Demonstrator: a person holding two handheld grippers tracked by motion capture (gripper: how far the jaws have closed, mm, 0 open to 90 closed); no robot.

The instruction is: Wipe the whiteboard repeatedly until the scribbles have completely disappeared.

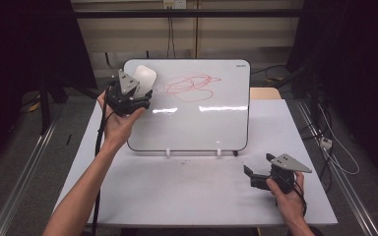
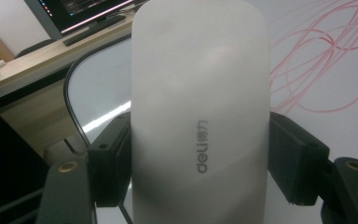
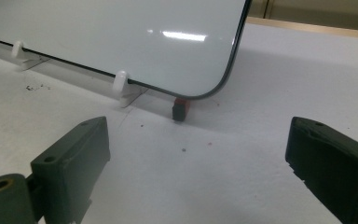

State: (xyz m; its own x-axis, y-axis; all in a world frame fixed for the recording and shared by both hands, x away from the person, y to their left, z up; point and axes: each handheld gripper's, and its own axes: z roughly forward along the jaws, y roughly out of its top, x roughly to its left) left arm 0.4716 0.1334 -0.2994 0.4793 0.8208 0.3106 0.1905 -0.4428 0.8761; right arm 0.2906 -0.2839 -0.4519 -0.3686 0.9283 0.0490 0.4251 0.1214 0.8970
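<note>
far left: left gripper (image 1: 137, 93) pinching a smooth, rounded white eraser (image 1: 144, 78) against the glossy whiteboard (image 1: 202, 123), beside a looping red scribble (image 1: 189, 86). near right: right gripper (image 1: 256, 177), jaws spread and empty, on the matte white table (image 1: 177, 196). dark room beyond.

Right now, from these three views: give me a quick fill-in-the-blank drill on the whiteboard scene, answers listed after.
1. The left gripper is shut on a white oblong ____ printed "deli".
2. The scribble on the white propped-up whiteboard is ____ in colour.
3. The right gripper, resting low over the white table, has its jaws ____.
4. A small red and black marker cap lies under the whiteboard's lower ____.

Missing words: eraser; red; open; corner
</note>
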